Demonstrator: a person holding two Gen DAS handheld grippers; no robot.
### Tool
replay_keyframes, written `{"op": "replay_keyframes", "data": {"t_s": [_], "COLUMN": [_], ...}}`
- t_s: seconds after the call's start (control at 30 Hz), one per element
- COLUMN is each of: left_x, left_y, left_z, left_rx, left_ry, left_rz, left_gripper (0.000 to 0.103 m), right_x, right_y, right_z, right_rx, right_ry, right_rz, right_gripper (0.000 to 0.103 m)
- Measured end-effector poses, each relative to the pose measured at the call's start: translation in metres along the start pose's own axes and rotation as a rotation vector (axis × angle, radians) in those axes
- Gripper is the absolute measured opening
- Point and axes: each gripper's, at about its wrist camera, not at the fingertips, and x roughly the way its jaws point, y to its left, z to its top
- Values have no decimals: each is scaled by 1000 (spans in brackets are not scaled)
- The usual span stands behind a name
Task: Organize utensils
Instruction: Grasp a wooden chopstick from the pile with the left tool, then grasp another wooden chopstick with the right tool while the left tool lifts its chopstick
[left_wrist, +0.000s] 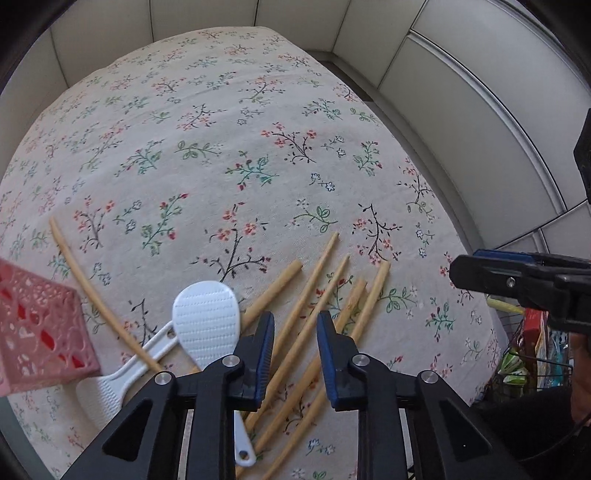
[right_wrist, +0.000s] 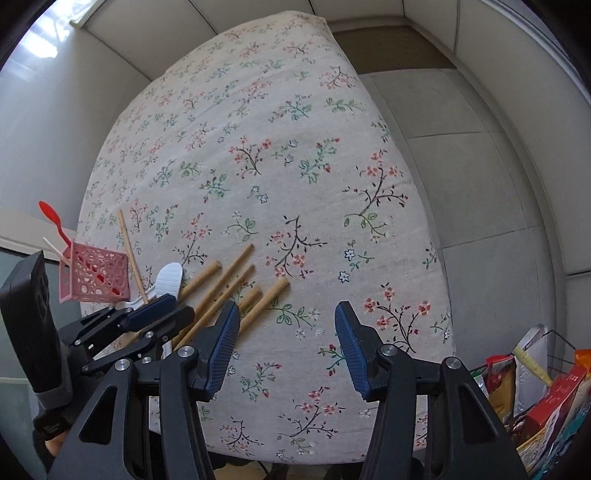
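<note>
Several wooden chopsticks (left_wrist: 314, 288) (right_wrist: 229, 280) lie fanned on the floral tablecloth (left_wrist: 221, 147). My left gripper (left_wrist: 295, 328) (right_wrist: 181, 308) points down over them. Its jaws are narrow, with chopsticks showing in the gap, and the pads do not visibly press on any. A white rice paddle (left_wrist: 207, 321) (right_wrist: 168, 280) lies just left of it, across a second white paddle (left_wrist: 107, 391) and a thin curved stick (left_wrist: 85, 280). The pink lattice basket (left_wrist: 37, 332) (right_wrist: 96, 275) holds a red spoon (right_wrist: 51, 218). My right gripper (right_wrist: 286, 321) (left_wrist: 465, 266) is open over bare cloth, to the right of the chopsticks.
The table's right edge (right_wrist: 447, 295) drops to a grey floor (right_wrist: 480, 184). A wire basket of food packets (right_wrist: 546, 387) (left_wrist: 532, 350) stands beside the table at lower right. Pale wall panels (left_wrist: 461, 92) close off the far side.
</note>
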Motion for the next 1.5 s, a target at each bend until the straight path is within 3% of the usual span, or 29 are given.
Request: {"op": "replay_keyframes", "data": {"t_s": [0.2, 0.63, 1.0, 1.07, 1.13, 1.33, 1.5], "left_x": [28, 33, -30, -44, -53, -72, -81], "left_y": [-8, -16, -4, -1, 7, 13, 16], "left_z": [14, 28, 21, 16, 16, 8, 4], "left_rx": [28, 29, -12, -24, -39, -57, -67], "left_ry": [40, 18, -140, -174, -202, -247, -265], "left_rz": [51, 85, 62, 54, 42, 19, 4], "left_gripper": [11, 9, 7, 7, 7, 7, 7], "right_x": [3, 23, 49, 53, 58, 64, 65], "right_y": [-12, -19, -10, -9, -8, -2, 13], "right_z": [4, 2, 7, 8, 11, 17, 17], "right_rx": [24, 66, 128, 146, 162, 199, 165], "right_ry": [11, 77, 125, 121, 121, 103, 75], "right_rz": [-19, -15, 29, 18, 2, -2, -106], "right_gripper": [56, 57, 56, 51, 36, 26, 19]}}
